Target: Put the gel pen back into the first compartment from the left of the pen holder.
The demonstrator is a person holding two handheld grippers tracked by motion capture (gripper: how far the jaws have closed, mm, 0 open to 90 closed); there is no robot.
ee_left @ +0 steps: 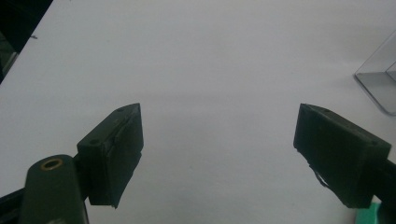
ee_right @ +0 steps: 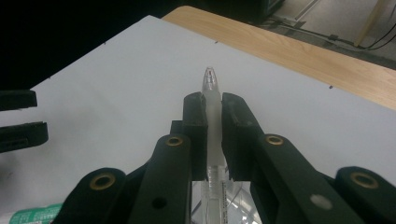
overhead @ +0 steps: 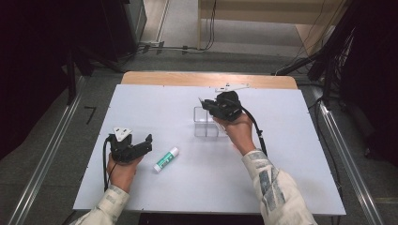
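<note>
Right gripper (ee_right: 213, 126) clamped on a clear pen (ee_right: 212, 116), held above the clear box (overhead: 206, 123) at the white table's (overhead: 281, 154) far middle. Left gripper (ee_left: 218, 154) spread wide and empty, low over the near left. Glue stick (overhead: 166, 159) lying flat just right of it, apart from both.

This place looks like a lab or a recording studio, not a home. A white board (overhead: 206, 183) covers a wooden tabletop (overhead: 206, 78), which stands on a grey floor (overhead: 56, 154). Metal rails (overhead: 42, 164) run along the floor at 9 and 3 o'clock. Black frames and dark curtains (overhead: 33, 56) stand around. Cables (overhead: 178, 48) lie on the floor at 12 o'clock.
</note>
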